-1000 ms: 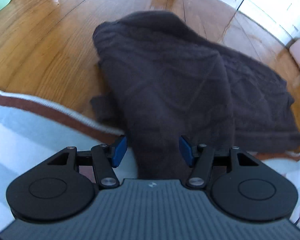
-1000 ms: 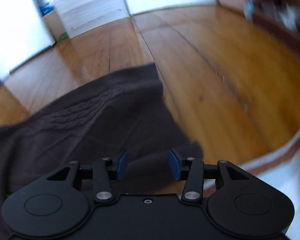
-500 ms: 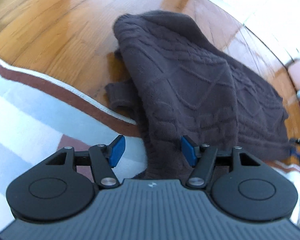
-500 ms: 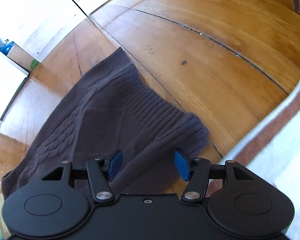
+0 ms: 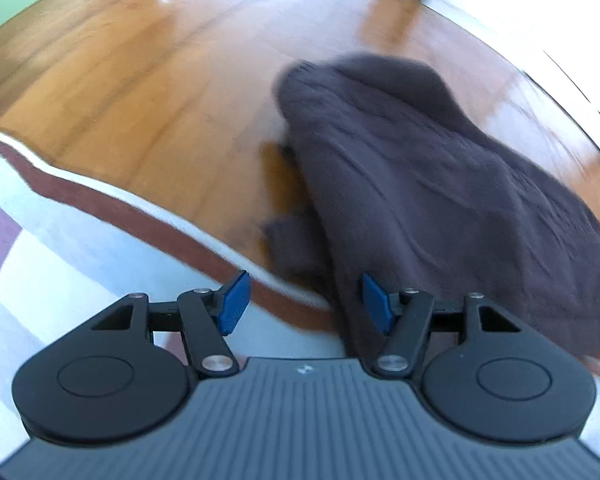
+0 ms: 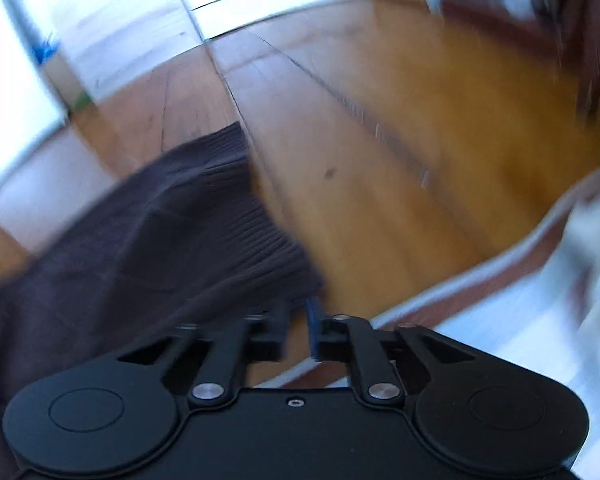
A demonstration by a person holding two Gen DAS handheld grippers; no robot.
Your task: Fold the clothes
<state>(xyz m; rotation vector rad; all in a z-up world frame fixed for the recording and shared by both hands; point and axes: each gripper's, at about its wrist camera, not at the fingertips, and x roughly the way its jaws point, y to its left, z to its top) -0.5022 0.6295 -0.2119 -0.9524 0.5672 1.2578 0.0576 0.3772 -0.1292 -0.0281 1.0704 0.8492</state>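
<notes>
A dark brown knitted sweater (image 5: 440, 200) is seen lying crumpled on a wooden floor (image 5: 140, 92), its near end reaching the brown-edged border of a pale rug (image 5: 100, 240). A cable pattern can be made out across its surface, though the views are blurred. A rounded hump is formed at its far end, and a small flap is seen sticking out beside its near left edge. In the right wrist view, a ribbed band (image 6: 256, 216) is shown along its right edge, with its corner lying close to the rug.
</notes>
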